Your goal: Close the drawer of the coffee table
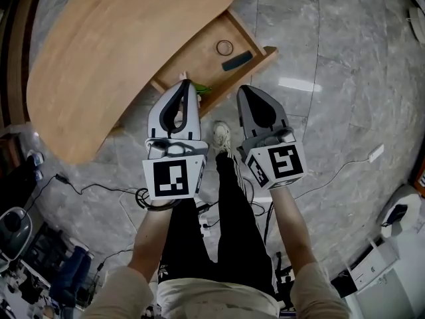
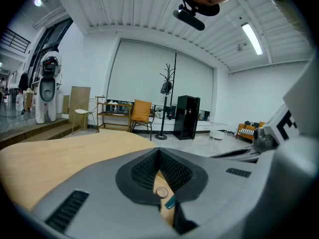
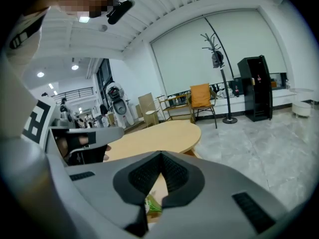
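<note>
Drawer (image 1: 199, 64) stands pulled out of the desk (image 1: 106, 52), with a ring (image 1: 224, 46) and a dark bar (image 1: 237, 60) inside. Left claw (image 1: 188, 85) and right claw (image 1: 244, 89) are both closed and empty (side by side near the drawer front).

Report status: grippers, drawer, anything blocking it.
Left gripper and right gripper shut, empty. Drawer open, grippers over its front. Ring, teal bar, green item inside; no visible obstruction.

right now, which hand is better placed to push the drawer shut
Right, probably. The right gripper, jaws shut, points at about the middle of the drawer's front panel. The left gripper sits toward its left corner, over a green item.
</note>
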A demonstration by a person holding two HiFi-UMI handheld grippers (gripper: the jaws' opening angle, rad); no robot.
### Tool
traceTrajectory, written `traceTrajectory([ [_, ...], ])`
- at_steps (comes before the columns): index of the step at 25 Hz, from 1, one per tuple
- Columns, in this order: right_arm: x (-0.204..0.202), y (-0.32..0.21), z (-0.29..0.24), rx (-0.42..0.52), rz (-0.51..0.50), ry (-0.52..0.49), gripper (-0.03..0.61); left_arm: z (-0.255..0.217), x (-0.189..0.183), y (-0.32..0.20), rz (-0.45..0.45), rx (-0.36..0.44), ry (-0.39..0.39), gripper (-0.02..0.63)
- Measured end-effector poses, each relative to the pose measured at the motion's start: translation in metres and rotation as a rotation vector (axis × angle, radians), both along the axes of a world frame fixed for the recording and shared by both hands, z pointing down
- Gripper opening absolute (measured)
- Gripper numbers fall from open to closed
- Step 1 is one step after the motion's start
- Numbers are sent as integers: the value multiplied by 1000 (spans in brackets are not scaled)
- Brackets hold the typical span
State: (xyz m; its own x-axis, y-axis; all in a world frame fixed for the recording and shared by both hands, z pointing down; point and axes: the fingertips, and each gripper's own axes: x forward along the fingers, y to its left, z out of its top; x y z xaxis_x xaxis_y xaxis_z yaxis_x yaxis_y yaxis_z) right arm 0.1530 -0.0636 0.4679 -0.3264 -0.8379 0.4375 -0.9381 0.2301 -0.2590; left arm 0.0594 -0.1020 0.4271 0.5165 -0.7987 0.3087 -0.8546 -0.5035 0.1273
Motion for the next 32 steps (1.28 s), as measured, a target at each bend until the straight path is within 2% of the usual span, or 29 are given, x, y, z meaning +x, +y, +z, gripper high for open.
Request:
traceTrajectory([
  [2, -6, -5, 11, -24, -117, 77, 14, 2, 1, -1, 4, -1, -8, 8],
  [3, -11, -6, 18, -38, -199, 134, 96, 4, 2, -1, 6, -2, -12, 8],
  [5, -20, -6, 35, -61, -387, 273, 192, 7, 0, -1, 5, -7, -20, 8],
  [9, -28, 13, 81, -89, -844, 642, 215, 17, -9, 1, -8, -27, -38, 8],
  [12, -23, 30, 122, -97, -1130, 902, 214, 33, -19, 2, -14, -52, -60, 8],
  [14, -20, 39, 148, -101, -1283, 1023, 215, 43, -26, 2, -20, -65, -76, 8],
  [16, -17, 47, 172, -110, -1408, 1097, 215, 53, -31, 2, -27, -76, -85, 8],
  [18, -15, 51, 192, -110, -1489, 1146, 215, 60, -34, 3, -25, -80, -90, 8],
  [22, -14, 54, 222, -127, -1585, 1198, 215, 72, -37, 5, -20, -76, -89, 8],
  [29, -21, 55, 246, -114, -1657, 1230, 209, 88, -42, 4, -52, -116, -72, 8],
  [32, -25, 54, 248, -96, -1675, 1240, 110, 90, -42, 2, -51, -117, -68, 8],
])
